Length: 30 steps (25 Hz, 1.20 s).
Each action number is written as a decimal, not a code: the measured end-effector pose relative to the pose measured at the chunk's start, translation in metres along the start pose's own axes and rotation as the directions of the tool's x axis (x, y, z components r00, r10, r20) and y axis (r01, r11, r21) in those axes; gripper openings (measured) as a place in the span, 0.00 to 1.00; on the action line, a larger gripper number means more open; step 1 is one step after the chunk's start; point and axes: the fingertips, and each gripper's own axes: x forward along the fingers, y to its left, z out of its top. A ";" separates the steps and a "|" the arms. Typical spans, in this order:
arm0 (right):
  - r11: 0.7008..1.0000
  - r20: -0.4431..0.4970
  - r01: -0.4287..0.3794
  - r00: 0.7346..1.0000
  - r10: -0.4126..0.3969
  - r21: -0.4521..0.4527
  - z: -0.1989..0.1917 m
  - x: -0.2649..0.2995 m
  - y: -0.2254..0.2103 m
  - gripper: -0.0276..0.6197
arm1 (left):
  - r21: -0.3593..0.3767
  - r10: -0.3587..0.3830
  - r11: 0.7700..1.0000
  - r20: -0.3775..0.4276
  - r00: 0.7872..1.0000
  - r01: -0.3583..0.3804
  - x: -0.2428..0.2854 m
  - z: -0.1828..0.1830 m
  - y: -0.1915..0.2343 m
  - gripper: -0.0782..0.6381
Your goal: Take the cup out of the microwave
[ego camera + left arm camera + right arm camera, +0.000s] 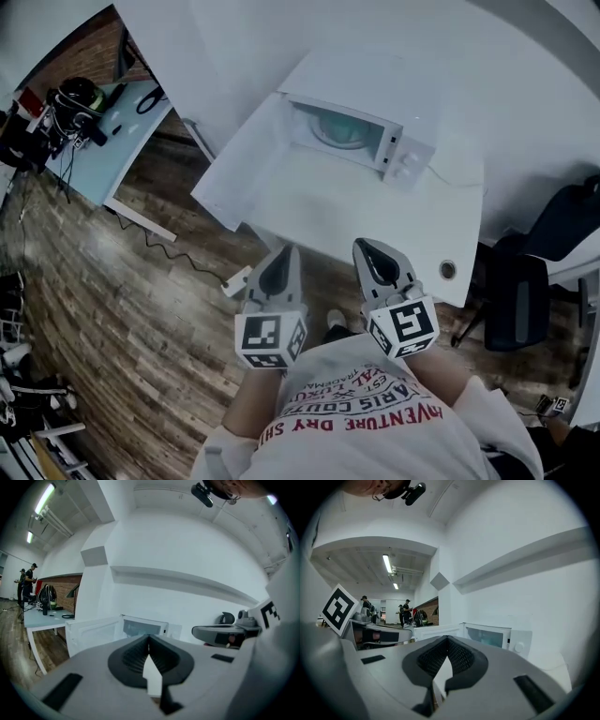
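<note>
I am holding left gripper (281, 265) and right gripper (377, 258) fully closed, gripping nothing. Cup (339, 129) is sitting blurred inside open microwave (409, 159). Shirt (375, 427) is showing "ADVENTURE DRY"; remainder illegible.

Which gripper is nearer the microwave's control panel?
Right. The right gripper sits short of the control panel, almost in line with it; the left gripper is further left, nearer the open door.
</note>
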 end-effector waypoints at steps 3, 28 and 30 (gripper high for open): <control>1.000 0.000 0.002 1.000 -0.002 -0.009 0.006 0.028 -0.034 0.05 | 0.005 -0.002 1.000 -0.002 1.000 0.002 0.044 0.011 0.004 0.12; 0.954 -0.126 0.297 0.949 -0.289 0.047 -0.029 0.157 -0.181 0.05 | 0.036 -0.256 0.964 -0.143 0.956 0.263 0.278 0.001 0.017 0.12; 0.943 -0.137 0.328 0.938 -0.319 0.047 -0.034 0.167 -0.187 0.05 | 0.047 -0.289 0.953 -0.151 0.945 0.299 0.294 -0.005 0.019 0.12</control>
